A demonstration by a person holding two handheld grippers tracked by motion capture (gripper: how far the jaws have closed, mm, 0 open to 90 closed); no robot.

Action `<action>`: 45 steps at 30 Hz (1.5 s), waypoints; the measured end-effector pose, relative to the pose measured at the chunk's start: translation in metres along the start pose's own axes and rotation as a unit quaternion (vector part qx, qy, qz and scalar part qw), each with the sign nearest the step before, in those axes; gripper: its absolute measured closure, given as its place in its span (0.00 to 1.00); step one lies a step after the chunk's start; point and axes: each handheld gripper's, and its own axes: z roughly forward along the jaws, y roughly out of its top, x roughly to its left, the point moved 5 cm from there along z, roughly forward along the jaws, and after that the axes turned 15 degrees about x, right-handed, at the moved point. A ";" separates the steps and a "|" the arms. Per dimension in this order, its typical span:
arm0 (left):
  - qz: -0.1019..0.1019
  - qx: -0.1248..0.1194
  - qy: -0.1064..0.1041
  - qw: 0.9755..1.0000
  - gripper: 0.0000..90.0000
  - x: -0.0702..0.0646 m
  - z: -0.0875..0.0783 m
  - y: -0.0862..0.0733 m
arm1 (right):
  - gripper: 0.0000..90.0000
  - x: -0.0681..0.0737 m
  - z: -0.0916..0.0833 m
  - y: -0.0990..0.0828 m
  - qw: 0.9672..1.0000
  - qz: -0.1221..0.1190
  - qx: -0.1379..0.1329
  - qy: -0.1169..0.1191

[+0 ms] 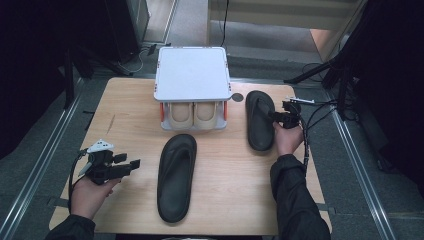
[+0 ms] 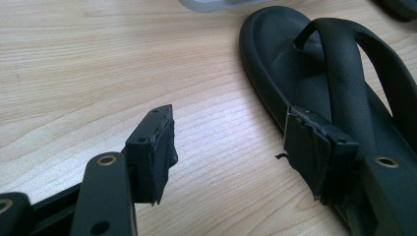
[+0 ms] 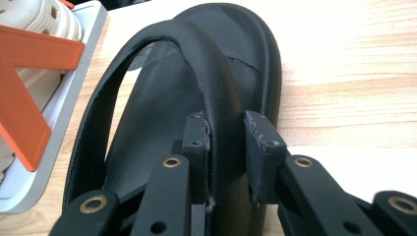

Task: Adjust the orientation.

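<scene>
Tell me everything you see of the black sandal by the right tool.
The right-hand black sandal is a matte, rubbery-looking thong sandal lying sole-down on the wooden table, beside the white shoe rack. Its curved strap rises from the footbed. The right tool straddles one strap arm, pads against it.

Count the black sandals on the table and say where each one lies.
2. One black sandal lies mid-table, in front of the white rack. The other black sandal lies right of the rack, its strap between the right tongs.
</scene>
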 end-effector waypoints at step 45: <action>0.049 0.008 -0.035 0.998 0.41 -0.018 0.025 0.042 | 0.82 0.003 -0.047 -0.047 1.000 -0.024 0.010 0.017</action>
